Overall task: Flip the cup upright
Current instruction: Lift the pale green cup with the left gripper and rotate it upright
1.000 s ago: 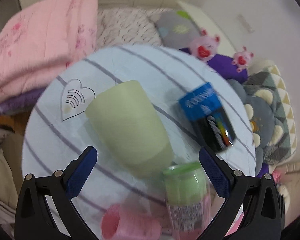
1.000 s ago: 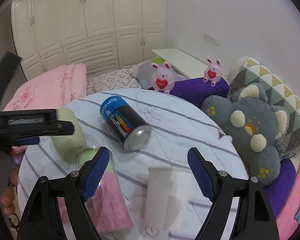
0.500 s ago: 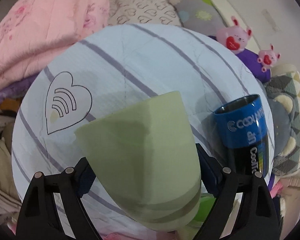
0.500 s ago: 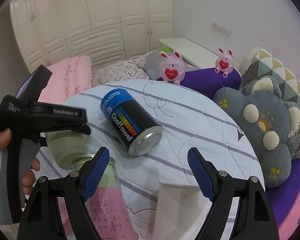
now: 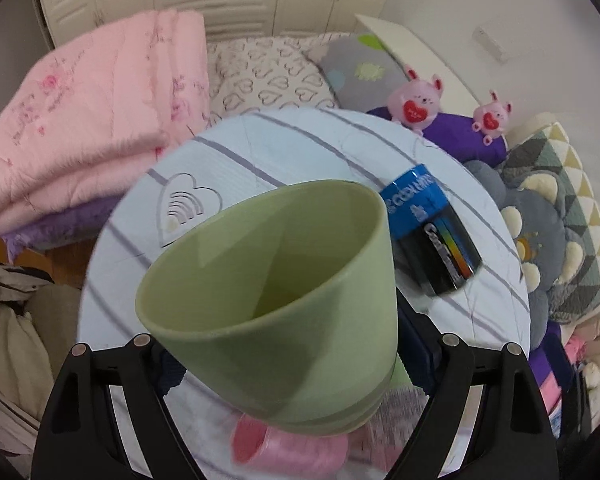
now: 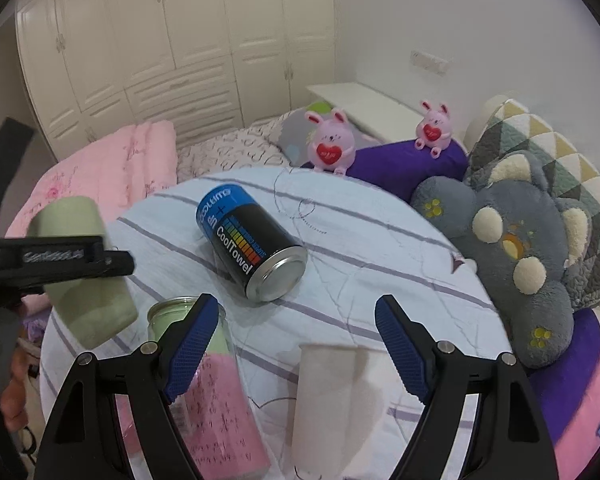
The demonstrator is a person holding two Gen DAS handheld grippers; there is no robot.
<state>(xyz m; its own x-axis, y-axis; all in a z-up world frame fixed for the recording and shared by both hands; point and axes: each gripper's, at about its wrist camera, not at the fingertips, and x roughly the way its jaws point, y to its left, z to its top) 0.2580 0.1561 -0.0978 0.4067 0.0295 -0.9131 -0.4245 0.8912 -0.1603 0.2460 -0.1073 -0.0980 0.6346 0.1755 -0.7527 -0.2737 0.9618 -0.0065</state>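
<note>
Left gripper (image 5: 284, 364) clamps cup (image 5: 284, 280) — mouth tilted up.

The cup (image 5: 284, 292) was a pale sage green, with a slightly darker green band near its base. The tabletop (image 6: 364, 240) wore a pale blue-white cloth crossed by thin grey-purple stripes, with an outlined heart motif (image 5: 188, 204) holding curved lines. The lying can (image 6: 252, 244) was black with a bright blue end, white lettering, a rainbow colour bar and a silver base. Both claws were black with ribbed blue pads (image 6: 190, 346). The glass jar (image 6: 204, 380) showed green above pink. The folded quilt (image 5: 92, 128) was pink with rose print; the pillow (image 5: 268, 76) was white with heart outlines. Two plush bunnies (image 6: 331, 146) were pink with red hearts, on a purple cushion (image 6: 400, 164).
</note>
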